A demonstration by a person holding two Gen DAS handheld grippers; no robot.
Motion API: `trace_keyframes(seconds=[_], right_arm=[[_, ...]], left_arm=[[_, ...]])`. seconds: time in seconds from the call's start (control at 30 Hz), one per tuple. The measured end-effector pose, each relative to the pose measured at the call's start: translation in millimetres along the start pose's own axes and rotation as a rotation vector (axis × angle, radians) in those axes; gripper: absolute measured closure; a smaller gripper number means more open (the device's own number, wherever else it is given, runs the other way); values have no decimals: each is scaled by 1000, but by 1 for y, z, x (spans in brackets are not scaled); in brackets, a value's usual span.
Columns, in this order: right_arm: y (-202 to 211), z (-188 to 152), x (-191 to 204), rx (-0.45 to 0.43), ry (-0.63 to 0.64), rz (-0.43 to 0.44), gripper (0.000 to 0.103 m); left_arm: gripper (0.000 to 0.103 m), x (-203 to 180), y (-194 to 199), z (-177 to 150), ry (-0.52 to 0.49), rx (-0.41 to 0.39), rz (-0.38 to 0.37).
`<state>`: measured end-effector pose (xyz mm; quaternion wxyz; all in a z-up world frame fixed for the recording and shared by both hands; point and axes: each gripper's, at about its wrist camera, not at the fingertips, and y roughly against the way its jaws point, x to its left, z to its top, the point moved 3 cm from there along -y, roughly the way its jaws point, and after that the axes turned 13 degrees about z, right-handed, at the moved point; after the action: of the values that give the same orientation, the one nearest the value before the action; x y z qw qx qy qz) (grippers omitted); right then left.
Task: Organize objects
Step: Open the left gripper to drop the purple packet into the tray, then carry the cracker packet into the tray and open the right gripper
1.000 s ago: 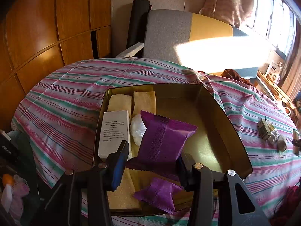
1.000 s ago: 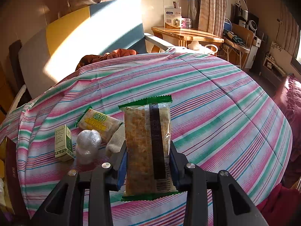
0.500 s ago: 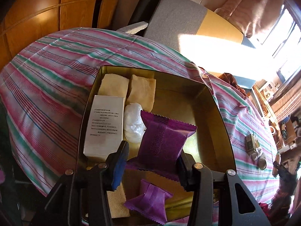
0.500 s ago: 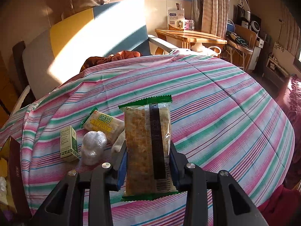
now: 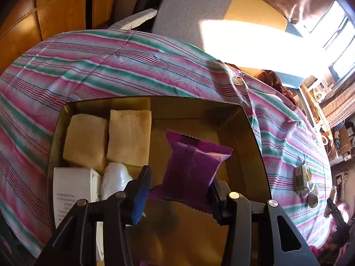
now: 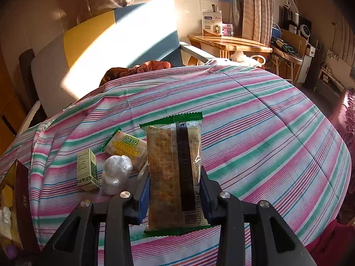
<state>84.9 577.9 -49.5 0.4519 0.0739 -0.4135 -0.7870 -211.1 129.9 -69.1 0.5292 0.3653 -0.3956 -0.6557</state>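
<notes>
My left gripper point(image 5: 179, 190) is shut on a purple snack packet point(image 5: 190, 166), held above the bare right half of a gold tin box point(image 5: 253, 146). Inside the box lie two yellow cakes point(image 5: 106, 141), a white carton point(image 5: 73, 188) and a white wrapped ball point(image 5: 115, 179). My right gripper point(image 6: 175, 190) is shut on a long cracker packet with green ends point(image 6: 175, 173), held over the striped tablecloth point(image 6: 266, 137). On the cloth to its left lie a yellow-green cracker packet point(image 6: 126, 146), a small green box point(image 6: 86, 168) and a white wrapped ball point(image 6: 116, 174).
The gold box's corner point(image 6: 21, 201) shows at the left edge of the right wrist view. A sofa point(image 6: 99, 46) stands behind the table and a wooden side table point(image 6: 230, 43) by the window. Small items point(image 5: 305, 181) lie on the cloth right of the box.
The left gripper has carried the purple packet further over the box; the second purple packet near the front has dropped out of view. The right gripper has kept still.
</notes>
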Motion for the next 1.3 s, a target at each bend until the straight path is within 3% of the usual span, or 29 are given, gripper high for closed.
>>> trace_keyframes(seconds=[0.23, 0.37, 0.43, 0.67, 0.87, 1.07, 1.3], right_arm=[[1, 0, 0, 0, -6, 6, 65], [1, 1, 1, 1, -2, 12, 65], [1, 1, 1, 1, 1, 15, 65], [4, 0, 5, -9, 13, 17, 65], [10, -2, 20, -23, 49, 58, 65], [15, -11, 72, 12, 113, 152, 65], [12, -44, 191, 107, 248, 371, 65]], left_arm=[[54, -7, -48, 34, 0, 23, 84], [43, -13, -53, 43, -14, 24, 77], [43, -15, -49, 43, -35, 3, 102], [43, 0, 6, 27, -24, -129, 96], [41, 17, 64, -20, -60, -270, 137], [38, 38, 90, -66, -50, -321, 180], [38, 58, 107, -100, -23, -361, 204]])
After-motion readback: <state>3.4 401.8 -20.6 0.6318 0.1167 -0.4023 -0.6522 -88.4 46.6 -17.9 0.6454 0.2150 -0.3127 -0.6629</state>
